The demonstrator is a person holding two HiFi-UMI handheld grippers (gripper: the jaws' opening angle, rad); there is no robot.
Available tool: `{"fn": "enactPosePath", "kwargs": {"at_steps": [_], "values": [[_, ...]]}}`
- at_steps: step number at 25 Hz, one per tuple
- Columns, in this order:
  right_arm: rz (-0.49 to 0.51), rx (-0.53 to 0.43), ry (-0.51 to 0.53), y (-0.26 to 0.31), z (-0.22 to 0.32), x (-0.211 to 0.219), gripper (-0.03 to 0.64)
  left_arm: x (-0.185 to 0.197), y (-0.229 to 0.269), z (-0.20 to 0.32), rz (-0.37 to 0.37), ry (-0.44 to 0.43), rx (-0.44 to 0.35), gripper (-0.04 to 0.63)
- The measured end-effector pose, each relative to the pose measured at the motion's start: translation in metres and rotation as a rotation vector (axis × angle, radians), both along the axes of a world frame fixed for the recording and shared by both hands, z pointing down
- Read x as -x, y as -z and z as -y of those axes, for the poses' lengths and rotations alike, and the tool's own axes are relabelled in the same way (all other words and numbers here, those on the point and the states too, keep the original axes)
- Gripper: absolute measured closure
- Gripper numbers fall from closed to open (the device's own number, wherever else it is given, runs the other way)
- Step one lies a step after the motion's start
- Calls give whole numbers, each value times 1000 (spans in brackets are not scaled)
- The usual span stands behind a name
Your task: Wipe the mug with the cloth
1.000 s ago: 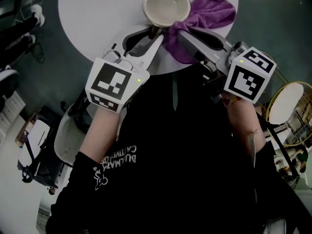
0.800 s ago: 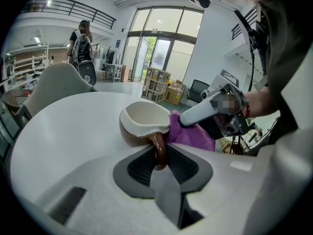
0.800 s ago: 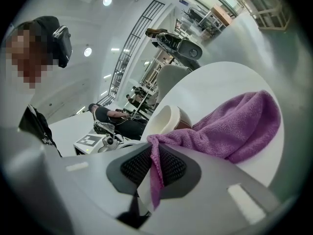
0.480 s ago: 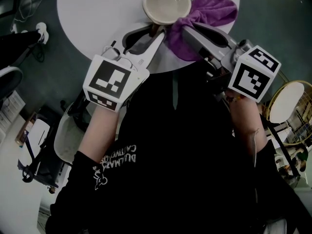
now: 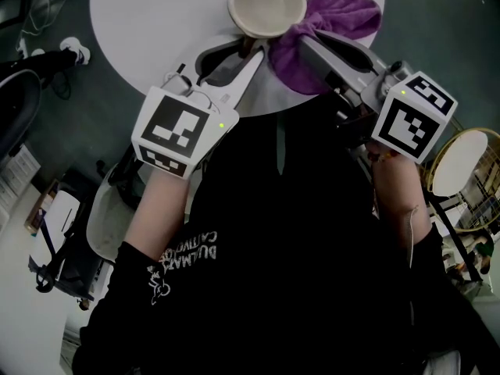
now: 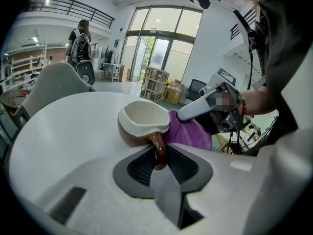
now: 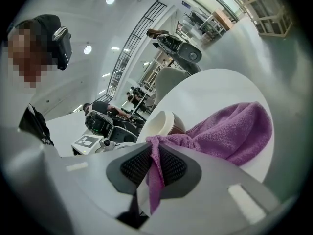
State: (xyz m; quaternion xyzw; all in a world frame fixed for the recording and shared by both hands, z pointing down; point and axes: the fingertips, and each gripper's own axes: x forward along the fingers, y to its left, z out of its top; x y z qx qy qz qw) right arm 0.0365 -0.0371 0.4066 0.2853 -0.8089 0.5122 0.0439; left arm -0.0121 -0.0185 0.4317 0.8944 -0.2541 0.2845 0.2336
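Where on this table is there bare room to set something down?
Free: the white table left of the mug, out to its left rim. Crowded: the near-right part, where the purple cloth sits against the mug, the left gripper grips the mug's handle and the right gripper pinches the cloth.
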Motion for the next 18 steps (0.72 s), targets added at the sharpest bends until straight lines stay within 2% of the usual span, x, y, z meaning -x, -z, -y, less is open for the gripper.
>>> {"fn": "enactPosePath", "kwargs": {"at_steps": [18], "values": [[-36,-20,-34,3,19,-14,568,-2,-2,-2,6,-34,3,512]]}}
